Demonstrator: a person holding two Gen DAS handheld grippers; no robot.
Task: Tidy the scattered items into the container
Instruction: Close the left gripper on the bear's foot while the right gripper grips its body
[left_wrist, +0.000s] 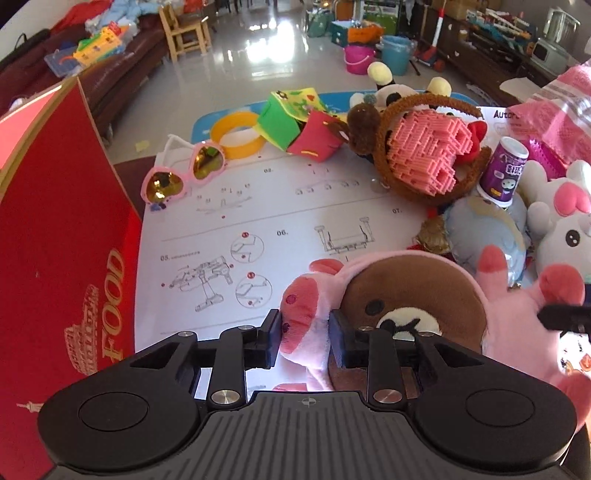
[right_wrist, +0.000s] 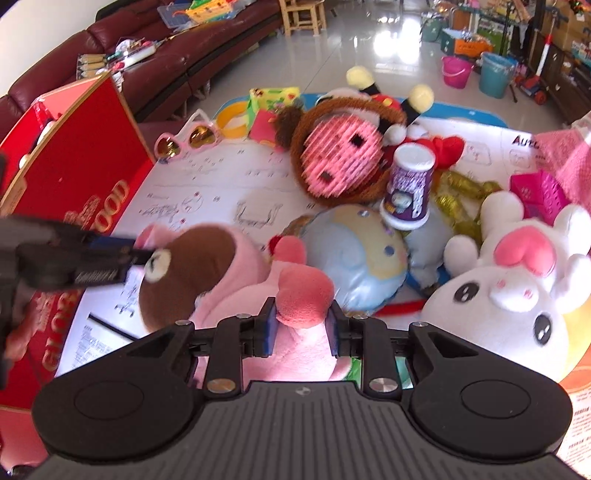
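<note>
Glossy tiled living-room floor (left_wrist: 229, 48) behind; dark red leather sofa (right_wrist: 192, 55) along left. White printed instruction sheet (left_wrist: 229, 206) spread over low surface, bare in middle, crowded on right. Tall red cardboard box with gold "FOOD" lettering (left_wrist: 62, 236) upright at sheet's left edge. Brown bear plush in pink pig suit (left_wrist: 406, 306) lying near front of sheet. Left gripper (left_wrist: 304, 339) pinching plush's pink ear. Right gripper (right_wrist: 301, 326) pinching pink paw. White bunny plush (right_wrist: 509, 295) just beside. Pink heart-shaped sunglasses (left_wrist: 181, 173) near box.
</note>
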